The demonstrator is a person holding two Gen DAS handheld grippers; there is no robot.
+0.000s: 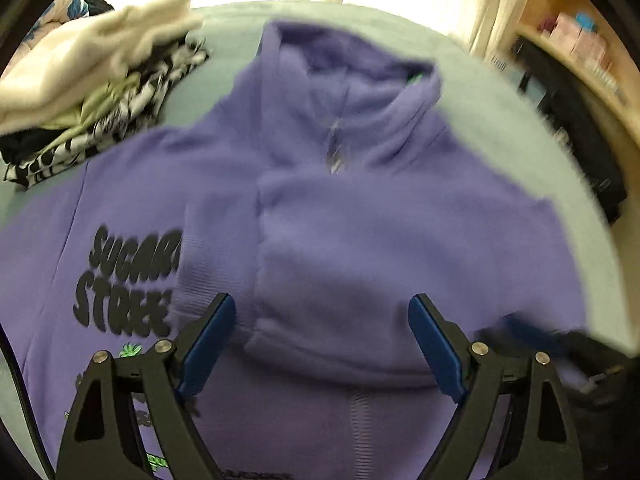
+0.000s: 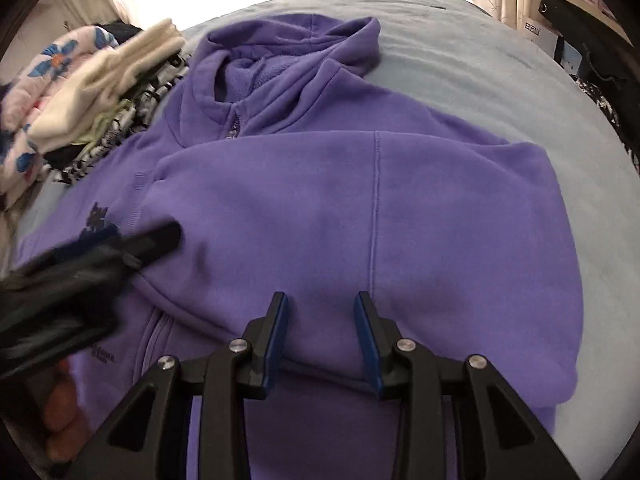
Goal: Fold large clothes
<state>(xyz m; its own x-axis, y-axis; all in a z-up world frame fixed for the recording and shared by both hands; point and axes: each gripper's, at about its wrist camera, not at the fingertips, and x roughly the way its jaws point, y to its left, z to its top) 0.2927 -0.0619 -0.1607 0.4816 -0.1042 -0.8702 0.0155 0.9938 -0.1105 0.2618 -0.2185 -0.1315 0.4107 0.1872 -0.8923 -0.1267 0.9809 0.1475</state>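
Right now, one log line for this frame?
task: fold purple hoodie | stage: right side folded over front | left gripper: open, empty | right gripper: open, empty | clothes pile: beside

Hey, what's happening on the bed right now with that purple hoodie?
A person is folding a purple hoodie on a blue-grey bed with two handheld grippers. One sleeve is already folded across the front. The left gripper and right gripper both hover open above it, gripping nothing. A pile of clothes sits beside it.

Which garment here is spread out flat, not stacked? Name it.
The purple hoodie, laid open across the bed under both claws. The cream garment and the floral one sit bunched in a pile beside it.
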